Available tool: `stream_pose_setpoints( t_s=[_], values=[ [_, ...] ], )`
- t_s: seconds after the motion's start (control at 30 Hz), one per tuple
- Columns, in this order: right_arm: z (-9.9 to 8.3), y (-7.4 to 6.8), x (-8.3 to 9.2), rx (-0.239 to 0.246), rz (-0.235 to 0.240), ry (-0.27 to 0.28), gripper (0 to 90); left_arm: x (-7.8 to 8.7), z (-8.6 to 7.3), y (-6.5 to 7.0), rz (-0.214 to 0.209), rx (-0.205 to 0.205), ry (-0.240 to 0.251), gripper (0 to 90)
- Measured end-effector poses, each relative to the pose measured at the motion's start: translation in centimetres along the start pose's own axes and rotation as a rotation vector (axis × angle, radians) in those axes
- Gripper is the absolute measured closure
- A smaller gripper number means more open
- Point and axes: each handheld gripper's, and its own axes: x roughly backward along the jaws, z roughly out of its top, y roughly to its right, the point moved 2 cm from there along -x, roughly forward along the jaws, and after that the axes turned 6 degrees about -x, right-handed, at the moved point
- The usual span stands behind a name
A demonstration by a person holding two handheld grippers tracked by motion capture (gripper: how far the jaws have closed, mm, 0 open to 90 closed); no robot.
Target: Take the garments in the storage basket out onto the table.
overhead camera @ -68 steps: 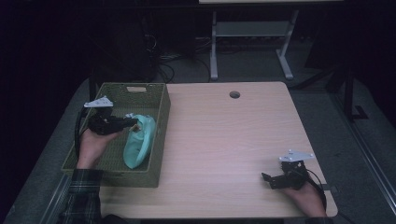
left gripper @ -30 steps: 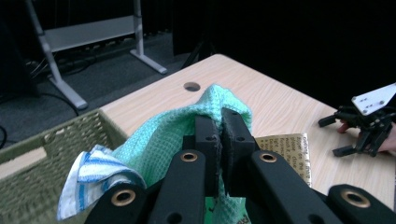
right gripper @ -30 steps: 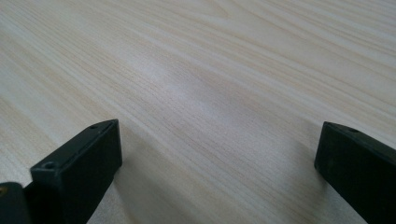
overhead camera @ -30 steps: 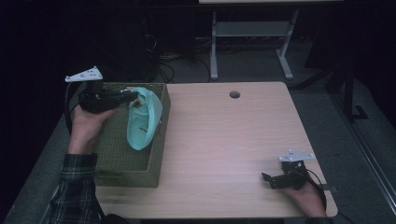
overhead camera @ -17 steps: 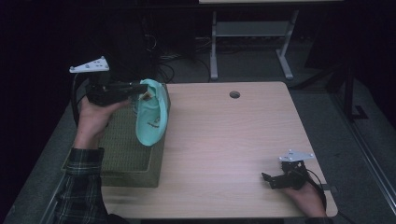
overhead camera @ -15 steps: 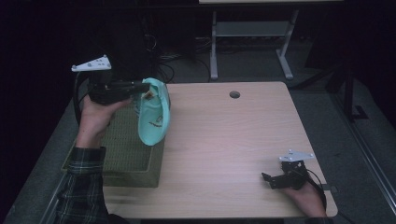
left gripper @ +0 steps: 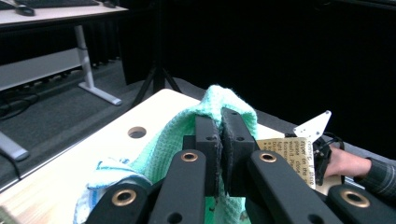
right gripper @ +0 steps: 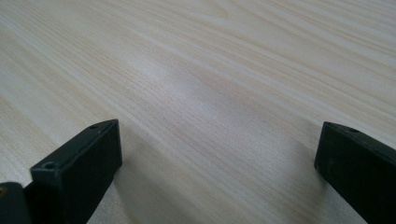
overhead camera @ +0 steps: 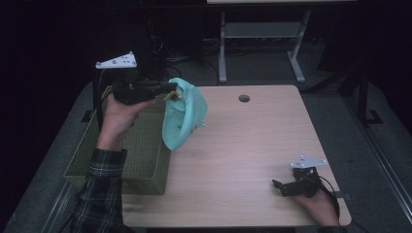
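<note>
My left gripper (overhead camera: 167, 92) clamped on green cloth (overhead camera: 182, 119) at ten o'clock above basket (overhead camera: 141, 150), left gripper view reveals tan label (left gripper: 292, 151), my right gripper (overhead camera: 279, 187) wide open, empty.

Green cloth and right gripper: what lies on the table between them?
Nothing: in the high view, bare wooden table separates the green cloth, held by the left gripper, from the right gripper.

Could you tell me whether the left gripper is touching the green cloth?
Touching. In the left gripper view the left gripper has its jaws shut on a fold of the green cloth, which hangs from it.
</note>
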Motion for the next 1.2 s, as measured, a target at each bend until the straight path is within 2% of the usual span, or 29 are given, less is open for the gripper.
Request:
stream_pose_setpoints(
  t_s=[0.27, 0.63, 1.13, 1.2],
  values=[
    [0.0, 0.0, 0.0, 0.000, 0.000, 0.001, 0.3, -2.0, 0.0, 0.8, -0.038, -0.005, -0.003, 86.5],
    [0.0, 0.0, 0.0, -0.001, 0.000, 0.000, 0.3, -5.7, -0.4, 2.4, -0.104, -0.021, -0.024, 86.4],
    [0.0, 0.0, 0.0, -0.003, 0.001, 0.000, 0.3, -10.5, -1.8, 4.1, -0.178, -0.021, -0.065, 86.4],
    [0.0, 0.0, 0.0, -0.004, 0.001, 0.000, 0.3, -11.7, -2.2, 4.5, -0.186, -0.021, -0.079, 86.4]
  ],
)
